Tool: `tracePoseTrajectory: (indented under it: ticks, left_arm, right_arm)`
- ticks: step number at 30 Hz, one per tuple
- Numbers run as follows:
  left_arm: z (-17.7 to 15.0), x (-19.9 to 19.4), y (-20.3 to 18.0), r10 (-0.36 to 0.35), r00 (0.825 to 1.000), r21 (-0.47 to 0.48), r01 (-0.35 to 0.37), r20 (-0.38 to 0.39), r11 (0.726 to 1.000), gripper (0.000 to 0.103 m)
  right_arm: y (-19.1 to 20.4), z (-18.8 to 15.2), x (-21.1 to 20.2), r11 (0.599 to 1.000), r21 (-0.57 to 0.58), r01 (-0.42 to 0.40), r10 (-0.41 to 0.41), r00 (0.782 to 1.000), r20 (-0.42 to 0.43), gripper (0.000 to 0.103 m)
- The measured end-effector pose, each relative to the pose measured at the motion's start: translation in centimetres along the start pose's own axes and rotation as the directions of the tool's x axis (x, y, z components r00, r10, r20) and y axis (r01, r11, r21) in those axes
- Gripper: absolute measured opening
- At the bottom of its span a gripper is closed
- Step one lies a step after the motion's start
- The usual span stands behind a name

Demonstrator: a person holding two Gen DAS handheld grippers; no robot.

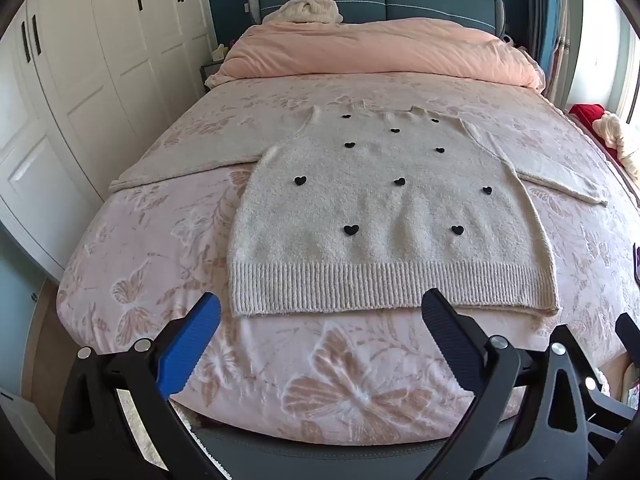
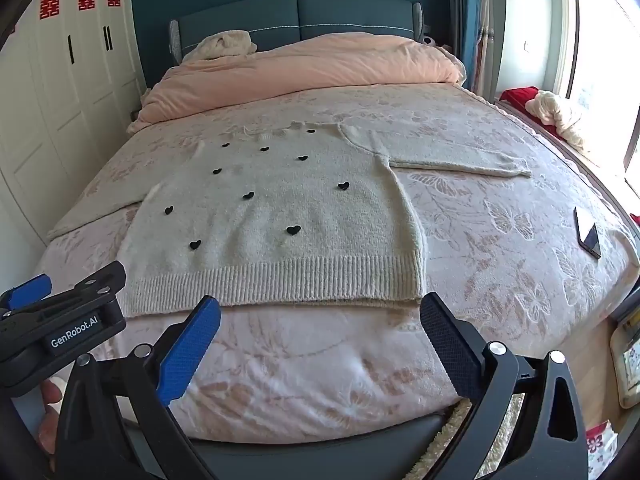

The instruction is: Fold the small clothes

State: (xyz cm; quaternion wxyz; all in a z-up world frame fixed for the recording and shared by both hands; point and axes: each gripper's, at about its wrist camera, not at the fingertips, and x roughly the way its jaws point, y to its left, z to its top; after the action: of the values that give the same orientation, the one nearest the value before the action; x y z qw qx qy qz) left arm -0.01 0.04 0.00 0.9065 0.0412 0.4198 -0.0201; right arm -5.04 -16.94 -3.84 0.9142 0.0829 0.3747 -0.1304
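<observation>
A cream knitted sweater with small black hearts lies flat on the bed, front up, both sleeves spread out to the sides, ribbed hem towards me. It also shows in the right wrist view. My left gripper is open and empty, hovering just short of the hem near the foot of the bed. My right gripper is open and empty, also just short of the hem, towards its right corner. The left gripper's body shows at the left edge of the right wrist view.
The bed has a pink butterfly-patterned cover. A folded pink duvet lies at the headboard. A phone lies on the bed's right side. White wardrobes stand left. A window ledge with red and cream cloth is right.
</observation>
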Motion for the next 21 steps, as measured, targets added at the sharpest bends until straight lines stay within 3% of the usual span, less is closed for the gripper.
tracePoseTrajectory:
  ticks: [21]
  left_arm:
    - [0.25, -0.40, -0.02, 0.018, 1.000, 0.017, -0.019, 0.015, 1.000, 0.098]
  right_arm:
    - [0.19, 0.17, -0.25, 1.000, 0.000, -0.010, 0.010, 1.000, -0.009, 0.098]
